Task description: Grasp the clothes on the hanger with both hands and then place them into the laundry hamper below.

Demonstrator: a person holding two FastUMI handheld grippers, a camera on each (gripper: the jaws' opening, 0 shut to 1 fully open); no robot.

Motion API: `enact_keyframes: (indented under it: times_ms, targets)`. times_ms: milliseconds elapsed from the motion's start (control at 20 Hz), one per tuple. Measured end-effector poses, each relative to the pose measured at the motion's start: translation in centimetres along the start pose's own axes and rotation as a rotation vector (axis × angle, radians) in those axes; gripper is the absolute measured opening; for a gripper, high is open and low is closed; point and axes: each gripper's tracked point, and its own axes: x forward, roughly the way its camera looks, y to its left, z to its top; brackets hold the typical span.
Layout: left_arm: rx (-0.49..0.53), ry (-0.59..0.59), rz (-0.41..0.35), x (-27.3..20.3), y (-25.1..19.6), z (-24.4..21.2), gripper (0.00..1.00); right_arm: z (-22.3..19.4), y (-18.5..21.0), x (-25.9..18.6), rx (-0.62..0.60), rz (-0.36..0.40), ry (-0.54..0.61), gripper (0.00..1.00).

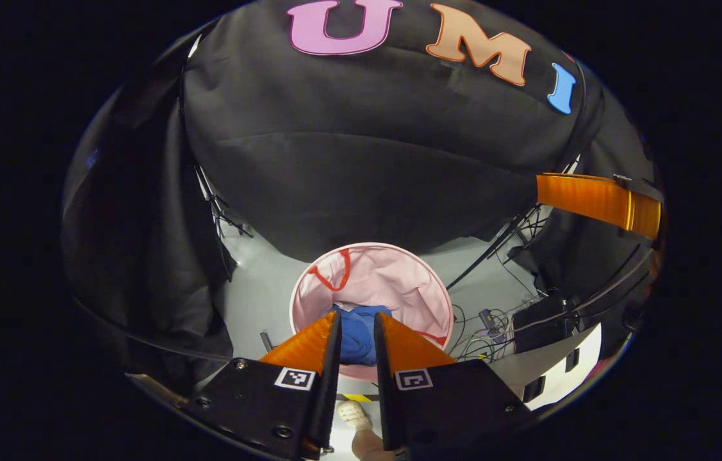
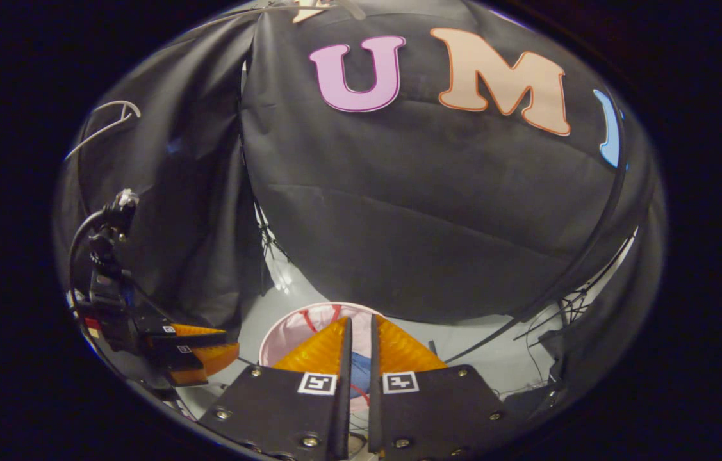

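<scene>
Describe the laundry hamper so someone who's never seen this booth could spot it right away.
Look at the pale floor below the black cloth wall. The hamper stands there, a round open bin with a pink lining, red handles and blue clothes lying inside. The cables and dark gear beside it are black; it is the one pink thing.

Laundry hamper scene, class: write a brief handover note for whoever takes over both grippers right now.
Left gripper: fingers slightly apart, holding nothing, above the hamper.
Right gripper: fingers slightly apart, empty too.
Round pink fabric laundry hamper stands on the floor; the crumpled blue garment lies inside it.
Done: garment is in the hamper.
Left: probably only pulling both grippers away; check the bare wire hanger.
</scene>
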Motion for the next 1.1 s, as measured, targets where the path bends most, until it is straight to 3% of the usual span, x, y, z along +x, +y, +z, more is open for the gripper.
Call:
enact_keyframes:
  times_ms: [550, 1100]
  targets:
    - [0.058, -0.132, -0.039, -3.3, -2.9, 5.4, 0.31, 2.4, -0.9, -3.3, 0.070, -0.024, -0.067, 0.12]
    - [0.184, -0.497, -0.194, -13.8, -11.8, 18.4, 0.31, 14.1, -5.5, -14.6, 0.140, -0.122, -0.415, 0.12]
